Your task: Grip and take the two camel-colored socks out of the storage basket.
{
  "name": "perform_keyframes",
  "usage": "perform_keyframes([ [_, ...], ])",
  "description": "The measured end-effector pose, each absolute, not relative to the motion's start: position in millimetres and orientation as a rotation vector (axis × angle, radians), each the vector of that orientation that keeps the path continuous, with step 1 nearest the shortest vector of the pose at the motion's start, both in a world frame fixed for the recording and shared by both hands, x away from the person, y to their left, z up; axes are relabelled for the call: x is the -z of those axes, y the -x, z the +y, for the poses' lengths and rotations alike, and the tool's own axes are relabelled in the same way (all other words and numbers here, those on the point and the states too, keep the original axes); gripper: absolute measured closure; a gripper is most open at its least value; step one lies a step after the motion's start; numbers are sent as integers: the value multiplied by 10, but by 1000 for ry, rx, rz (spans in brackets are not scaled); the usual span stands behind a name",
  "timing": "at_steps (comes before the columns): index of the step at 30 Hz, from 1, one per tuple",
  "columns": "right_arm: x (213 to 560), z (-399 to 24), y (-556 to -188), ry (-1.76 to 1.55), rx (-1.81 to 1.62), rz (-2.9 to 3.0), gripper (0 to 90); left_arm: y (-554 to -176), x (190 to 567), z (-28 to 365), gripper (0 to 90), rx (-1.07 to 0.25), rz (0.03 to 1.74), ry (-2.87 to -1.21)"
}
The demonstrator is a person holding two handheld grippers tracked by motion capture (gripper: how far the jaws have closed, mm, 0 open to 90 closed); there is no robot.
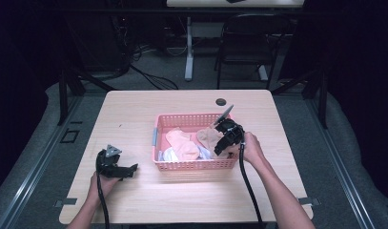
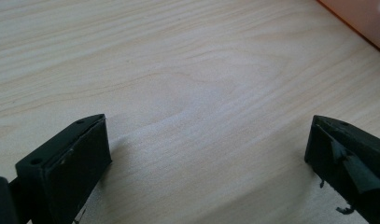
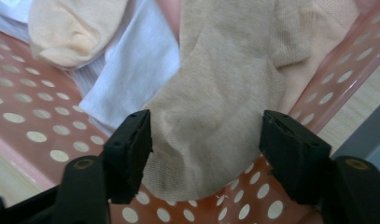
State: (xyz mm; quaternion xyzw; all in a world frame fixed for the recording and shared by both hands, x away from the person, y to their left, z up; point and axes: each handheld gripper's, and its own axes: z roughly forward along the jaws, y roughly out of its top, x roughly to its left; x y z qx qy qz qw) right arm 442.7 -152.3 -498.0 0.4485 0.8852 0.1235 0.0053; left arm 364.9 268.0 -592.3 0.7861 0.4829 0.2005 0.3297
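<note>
A pale wood surface (image 1: pixel 148 109) in a dark room.
Pink holey basket (image 1: pixel 191 165) holds soft socks (image 3: pixel 225 88); both grippers' jaws are wide open.

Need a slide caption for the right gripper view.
Open right gripper straddling a beige knitted sock inside the pink perforated plastic basket.

bare table (image 1: pixel 134 114) left of basket (image 1: pixel 191 164); socks (image 3: pixel 225 93) crowd basket interior.

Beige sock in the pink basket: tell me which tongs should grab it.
Right. The right tongs hang open inside the pink basket, jaws either side of the beige sock. The left tongs rest open over bare table, apart from the basket.
</note>
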Motion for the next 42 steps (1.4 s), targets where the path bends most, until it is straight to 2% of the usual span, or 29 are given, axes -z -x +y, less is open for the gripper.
perform_keyframes([
  [5, 5004, -1510, -4428, -1415, -375, 2731, 512, -3649, 5923, 2680, 0, -524, 1262, -2057],
  [14, 5062, -1524, -4403, -1427, -353, 2686, 846, -3649, 5923, 2680, 0, -524, 1261, -2058],
  [31, 4820, -1555, -4348, -1401, -422, 2694, 859, -3649, 5922, 2680, 0, -523, 1261, -2058],
  [42, 4420, -1478, -4398, -1325, -341, 2738, 857, -3649, 5922, 2680, 0, -524, 1261, -2058],
])
